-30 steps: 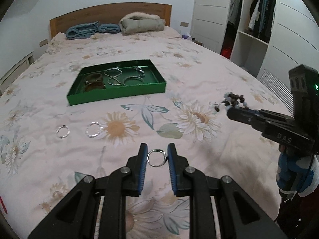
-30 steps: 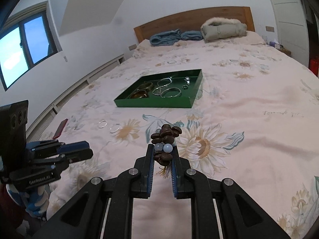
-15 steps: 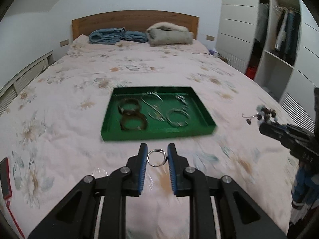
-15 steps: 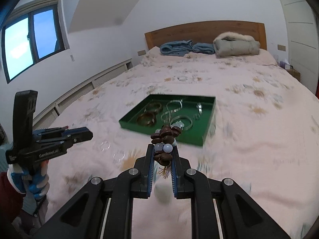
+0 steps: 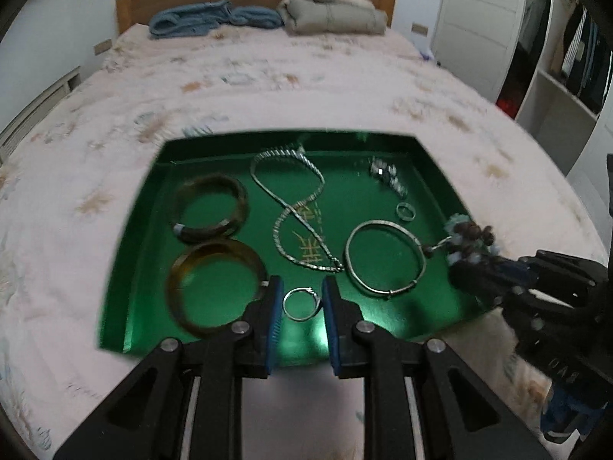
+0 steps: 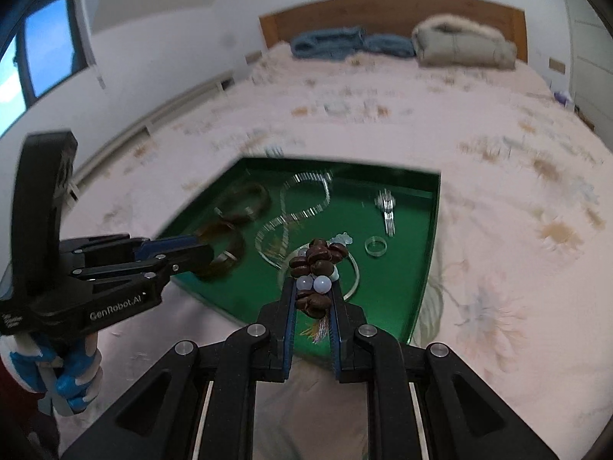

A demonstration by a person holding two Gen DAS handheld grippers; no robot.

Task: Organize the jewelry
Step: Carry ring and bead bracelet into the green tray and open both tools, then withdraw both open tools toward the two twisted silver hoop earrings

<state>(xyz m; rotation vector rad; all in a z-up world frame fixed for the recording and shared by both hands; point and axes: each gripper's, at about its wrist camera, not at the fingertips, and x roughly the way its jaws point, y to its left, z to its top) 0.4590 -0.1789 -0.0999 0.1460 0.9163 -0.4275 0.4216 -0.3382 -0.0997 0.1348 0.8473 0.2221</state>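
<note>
My left gripper (image 5: 300, 291) is shut on a silver ring (image 5: 300, 304) and holds it over the near edge of the green tray (image 5: 138, 253). My right gripper (image 6: 313, 287) is shut on a brown bead bracelet (image 6: 317, 260) with pale beads and a tassel, above the tray's near right part (image 6: 425, 253). The bracelet also shows in the left wrist view (image 5: 469, 235). In the tray lie two brown bangles (image 5: 214, 211), a silver chain necklace (image 5: 295, 211), a silver bangle (image 5: 385, 257), a small ring (image 5: 405, 211) and a watch-like piece (image 5: 387, 176).
The tray sits on a bed with a pink floral cover (image 5: 268, 88). Folded blue cloth (image 5: 207, 19) and a beige jacket (image 5: 333, 11) lie by the wooden headboard. A wardrobe (image 5: 555, 57) stands to the right, a window (image 6: 42, 53) to the left.
Both grippers have moved forward toward the tray and now hang over it, each still holding its piece. The tray looks much closer than before.
</note>
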